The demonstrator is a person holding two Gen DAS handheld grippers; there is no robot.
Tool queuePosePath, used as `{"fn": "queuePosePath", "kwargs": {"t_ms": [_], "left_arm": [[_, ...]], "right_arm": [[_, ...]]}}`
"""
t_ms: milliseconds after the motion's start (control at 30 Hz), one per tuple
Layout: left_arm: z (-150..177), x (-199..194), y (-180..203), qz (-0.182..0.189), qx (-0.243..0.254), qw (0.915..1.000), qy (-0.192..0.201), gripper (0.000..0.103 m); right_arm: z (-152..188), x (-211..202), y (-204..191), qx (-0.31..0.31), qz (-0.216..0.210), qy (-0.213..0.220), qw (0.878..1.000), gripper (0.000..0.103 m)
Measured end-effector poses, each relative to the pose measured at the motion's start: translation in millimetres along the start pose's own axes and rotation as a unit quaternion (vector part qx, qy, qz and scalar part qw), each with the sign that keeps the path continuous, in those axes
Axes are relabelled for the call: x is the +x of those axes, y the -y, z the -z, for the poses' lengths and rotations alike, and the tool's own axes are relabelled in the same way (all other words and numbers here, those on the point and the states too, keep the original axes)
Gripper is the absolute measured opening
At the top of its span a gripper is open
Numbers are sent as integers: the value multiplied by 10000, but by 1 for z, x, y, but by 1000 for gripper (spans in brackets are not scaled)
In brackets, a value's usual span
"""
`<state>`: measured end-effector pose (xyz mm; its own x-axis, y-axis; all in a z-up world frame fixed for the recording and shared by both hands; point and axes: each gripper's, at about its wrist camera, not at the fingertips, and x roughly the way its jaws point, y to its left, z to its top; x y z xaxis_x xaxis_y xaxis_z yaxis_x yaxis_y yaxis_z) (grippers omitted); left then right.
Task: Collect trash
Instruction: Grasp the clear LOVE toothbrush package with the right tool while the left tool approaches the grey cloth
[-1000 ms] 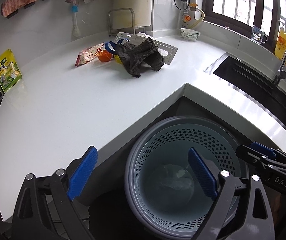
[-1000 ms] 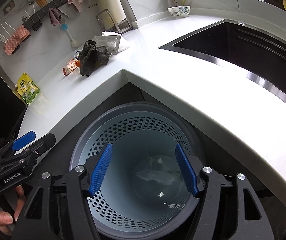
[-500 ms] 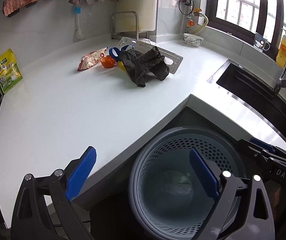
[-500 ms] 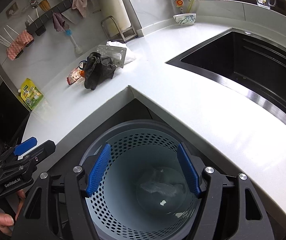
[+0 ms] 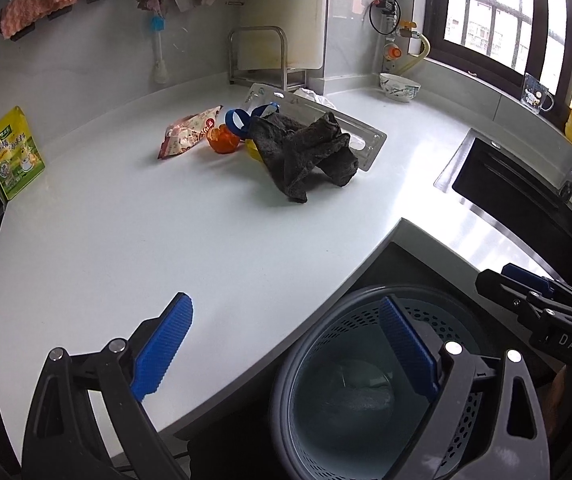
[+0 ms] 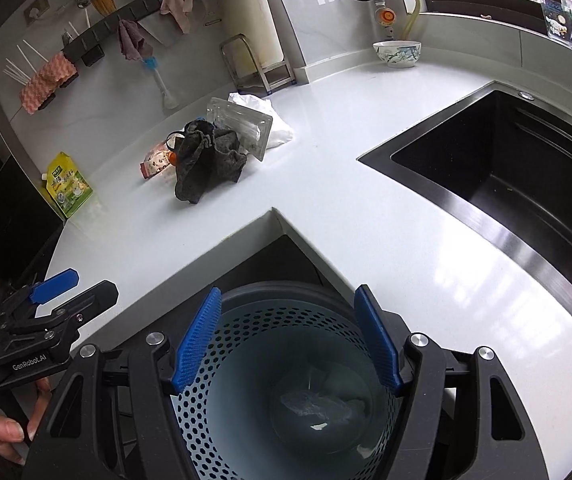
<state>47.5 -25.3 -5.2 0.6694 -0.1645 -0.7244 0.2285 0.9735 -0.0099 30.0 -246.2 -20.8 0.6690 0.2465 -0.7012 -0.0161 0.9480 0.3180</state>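
Both of your grippers hang with their jaws spread wide and nothing between the blue pads. Your right gripper [image 6: 288, 336] sits directly above the perforated trash bin [image 6: 286, 360], its two fingers framing the bin's mouth; down at the bottom of the bin lies some crumpled clear plastic [image 6: 318, 404]. Your left gripper [image 5: 286, 346] straddles the counter's edge, with one finger over the white countertop [image 5: 146, 248] and the other over the bin's rim [image 5: 366, 296]. Your hand [image 6: 6, 428] shows at the lower left of the right wrist view, wrapped around the left gripper's handle.

Your remaining trash sits in a cluster well apart from both grippers, towards the back wall. A dark grey cloth [image 5: 306, 152] lies crumpled on top of a clear plastic blister tray [image 5: 362, 136], partly covering it. Just beside the cloth you have a red and white snack wrapper [image 5: 190, 132], a small orange piece [image 5: 226, 142] and a blue ring [image 5: 242, 120], all close together. White crumpled paper [image 6: 270, 116] lies behind the tray.

A yellow-green pouch [image 5: 16, 152] leans at the counter's left end. The black sink [image 6: 506, 176] is set into the counter on the right, and a patterned bowl [image 6: 397, 53] stands near the window sill.
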Motion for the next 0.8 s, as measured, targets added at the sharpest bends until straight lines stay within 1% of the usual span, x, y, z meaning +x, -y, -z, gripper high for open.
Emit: {"fn": "queuePosePath", "kwargs": {"t_ms": [100,233,500,667,800], "left_arm": [[-12,2,-4,-58,-69,9999,51,92],[-27,2,-7,-162,-121,9996,207,94],[-52,12,-14,-334,-409,9977,432,95],[-64,27,-19,-481,-492,9965,481,95],[-72,37,-23,-565,-538,9958,487,95]], "right_arm": [[-16,8,1,-38,13,22,10000,66],[-40,19,1,-50,-254,11,9997,66],[-96,51,-17,-642,-74,137,9978,68],[-130,81,-29,-850,-142,147,9962,68],[-148,106,-40,-1033,-130,99,9945,68]]}}
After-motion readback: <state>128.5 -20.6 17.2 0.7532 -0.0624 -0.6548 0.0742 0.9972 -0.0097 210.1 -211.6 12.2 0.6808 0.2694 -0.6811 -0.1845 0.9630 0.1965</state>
